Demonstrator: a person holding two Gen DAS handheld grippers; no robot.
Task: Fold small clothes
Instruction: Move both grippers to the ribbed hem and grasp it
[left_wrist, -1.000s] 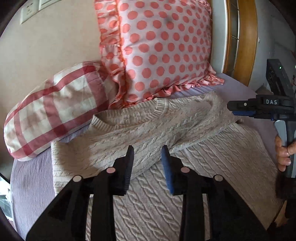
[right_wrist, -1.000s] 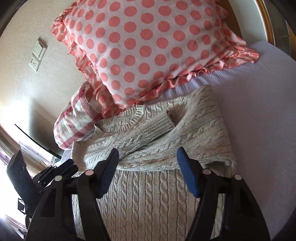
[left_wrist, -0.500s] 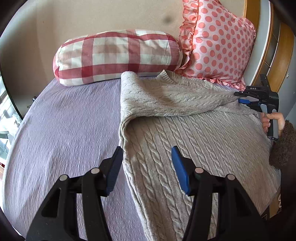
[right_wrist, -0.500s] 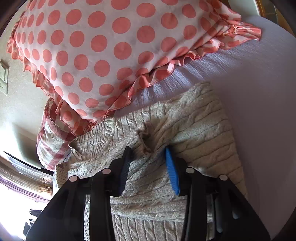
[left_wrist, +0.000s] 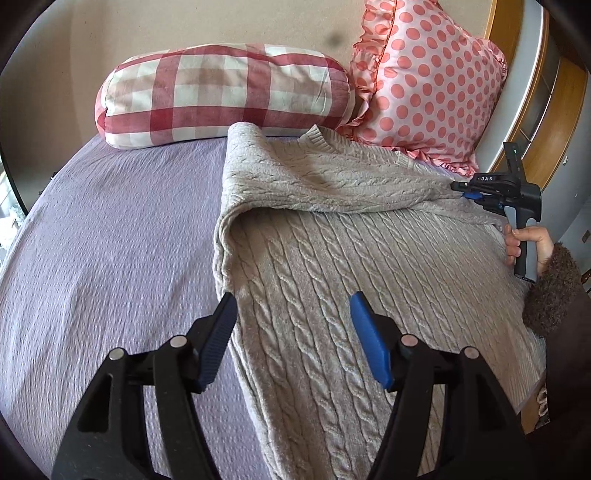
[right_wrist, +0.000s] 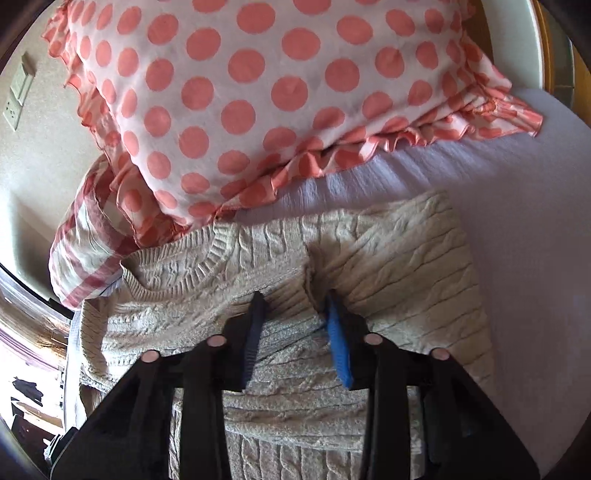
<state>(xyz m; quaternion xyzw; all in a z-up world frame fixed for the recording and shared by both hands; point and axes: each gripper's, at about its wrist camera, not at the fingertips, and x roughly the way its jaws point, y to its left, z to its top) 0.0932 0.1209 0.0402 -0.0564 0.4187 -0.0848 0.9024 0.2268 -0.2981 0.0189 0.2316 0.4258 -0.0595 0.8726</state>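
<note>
A grey cable-knit sweater (left_wrist: 332, 258) lies on the lilac bed, both sleeves folded across its chest. My left gripper (left_wrist: 291, 310) is open and empty, held above the sweater's left edge near its lower body. My right gripper (right_wrist: 293, 306) presses down on the folded sleeve (right_wrist: 280, 291) near the cuff, the jaws narrowed with knit bunched between them. It also shows in the left wrist view (left_wrist: 461, 188) at the sweater's right shoulder, held by a hand.
A red-checked bolster (left_wrist: 221, 96) and a pink polka-dot pillow (left_wrist: 424, 85) lie against the wall at the bed's head, touching the sweater's collar. Lilac bedsheet (left_wrist: 110, 240) spreads left of the sweater. A wooden frame (left_wrist: 546, 110) stands at the right.
My left gripper let go of the sleeve, opened and drew back to the left. My right gripper moved forward onto the sleeve cuff and its jaws narrowed on the knit.
</note>
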